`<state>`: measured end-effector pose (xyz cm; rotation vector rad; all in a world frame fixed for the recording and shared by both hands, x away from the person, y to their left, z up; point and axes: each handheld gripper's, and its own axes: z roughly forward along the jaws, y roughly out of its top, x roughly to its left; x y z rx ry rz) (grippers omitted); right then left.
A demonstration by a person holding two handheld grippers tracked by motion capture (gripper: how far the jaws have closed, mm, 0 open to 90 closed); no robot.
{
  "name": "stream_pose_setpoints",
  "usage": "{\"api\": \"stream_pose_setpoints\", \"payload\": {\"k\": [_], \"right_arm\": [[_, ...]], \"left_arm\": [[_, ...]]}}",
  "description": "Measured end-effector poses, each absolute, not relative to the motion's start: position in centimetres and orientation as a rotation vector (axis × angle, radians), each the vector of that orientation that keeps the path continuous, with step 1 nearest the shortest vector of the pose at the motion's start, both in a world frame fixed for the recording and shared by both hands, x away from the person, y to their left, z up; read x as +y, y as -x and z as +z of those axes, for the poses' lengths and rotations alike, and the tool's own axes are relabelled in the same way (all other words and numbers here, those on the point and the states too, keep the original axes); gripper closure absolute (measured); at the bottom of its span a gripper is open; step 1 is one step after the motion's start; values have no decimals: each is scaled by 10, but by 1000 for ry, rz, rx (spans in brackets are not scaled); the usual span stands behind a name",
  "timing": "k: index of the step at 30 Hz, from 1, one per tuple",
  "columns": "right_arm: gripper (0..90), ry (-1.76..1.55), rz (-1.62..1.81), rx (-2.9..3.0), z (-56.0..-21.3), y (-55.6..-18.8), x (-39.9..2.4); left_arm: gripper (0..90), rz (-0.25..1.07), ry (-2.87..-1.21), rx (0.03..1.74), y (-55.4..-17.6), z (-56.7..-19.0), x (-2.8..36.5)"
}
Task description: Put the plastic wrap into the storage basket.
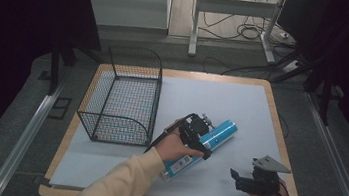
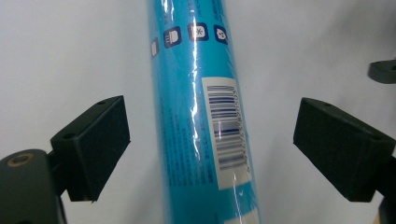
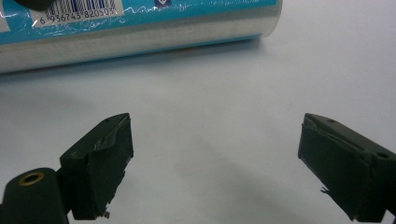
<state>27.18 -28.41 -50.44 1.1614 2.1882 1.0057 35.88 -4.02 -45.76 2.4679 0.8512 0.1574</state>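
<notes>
A blue plastic-wrapped tube [image 1: 222, 133] with a barcode label lies slantwise on the pale mat [image 1: 223, 96]. The hand coming in from the lower left holds my left gripper [image 1: 197, 133] over the tube's middle. In the left gripper view the tube [image 2: 201, 116] runs between the two black pads [image 2: 93, 144], with a clear gap on each side, so my left gripper [image 2: 211, 126] is open. My right gripper [image 1: 243, 173] rests low near the table's front right, open and holding nothing. In the right gripper view my right gripper [image 3: 215, 140] faces bare mat, and the tube [image 3: 140, 28] lies beyond it.
A black wire basket [image 1: 109, 120] stands on the left part of the mat, with nothing seen inside it. The wooden table edge [image 1: 279, 131] frames the mat. Beyond the table are desk legs and cables [image 1: 246, 31] on the floor.
</notes>
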Motion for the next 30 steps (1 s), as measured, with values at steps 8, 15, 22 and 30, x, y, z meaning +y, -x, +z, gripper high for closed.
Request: {"api": "stream_pose_setpoints", "payload": {"k": [8, 15, 22, 30], "right_arm": [[106, -1161, 1009, 2189, -505, -272, -284], [106, -1159, 1006, 2189, -505, -272, -285], [106, -1162, 1004, 2190, -505, -273, -285], [110, -1173, 1007, 2176, -505, -273, -287]], "left_arm": [[108, 141, -2521, 869, -368, -473, -55], [142, 142, -2567, 903, -374, -484, -60], [195, 133, -2615, 930, -378, -494, -67], [302, 92, -2646, 953, -383, -495, -70]]}}
